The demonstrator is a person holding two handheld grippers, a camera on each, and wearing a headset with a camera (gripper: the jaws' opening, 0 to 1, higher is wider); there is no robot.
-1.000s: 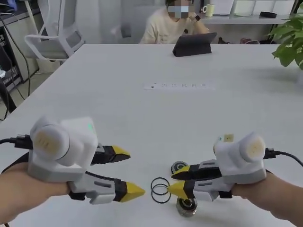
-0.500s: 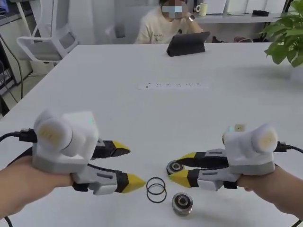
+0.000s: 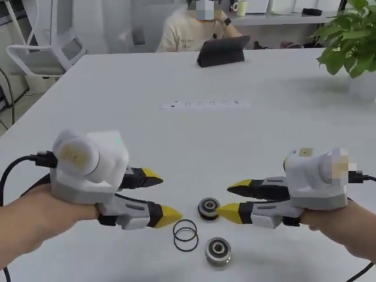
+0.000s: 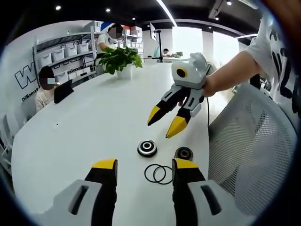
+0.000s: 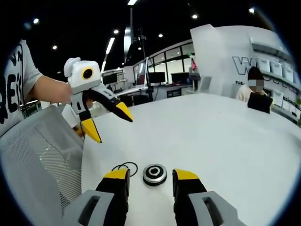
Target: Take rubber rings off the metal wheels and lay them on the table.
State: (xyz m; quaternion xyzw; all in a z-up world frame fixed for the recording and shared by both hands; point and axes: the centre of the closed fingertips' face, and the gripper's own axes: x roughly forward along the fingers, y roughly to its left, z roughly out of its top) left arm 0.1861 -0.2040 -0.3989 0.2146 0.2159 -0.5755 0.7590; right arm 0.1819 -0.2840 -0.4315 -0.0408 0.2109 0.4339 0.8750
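At far left of the head view: left claw (image 3: 165, 195), spread wide, holding nothing, poised just above the tabletop (image 3: 176, 135). Just right of its lower tip: 2 rubber rings (image 3: 185, 235), lying flat and overlapping on the tabletop, touching neither claw. Next along: 2 metal wheels, the far wheel (image 3: 208, 207) just beyond the rings and the near wheel (image 3: 218, 249) just beside them toward the person, both flat on their faces. Dark band round each rim; cannot tell whether that is a ring left on. At right: right claw (image 3: 226, 198), parted moderately, empty, lower tip just beside the far wheel, seemingly not touching.

Handling, as a judgement: rings likely light, thin, soft and stretchy, grippy against metal, so apt to roll or snap back rather than slide. Wheels likely stiff, heavier, smooth, prone to skating away if nudged. Best to pin a wheel by its body with 1 claw, then pinch the band at the rim's edge with the other and peel outward.

Against 1 s ago: right claw then low over the near wheel, a tip beside the rings; now drawn back rightward, near wheel fully uncovered. Left claw wide as before. Rings in the same overlapped pair. Whole scene shifted by head motion too.
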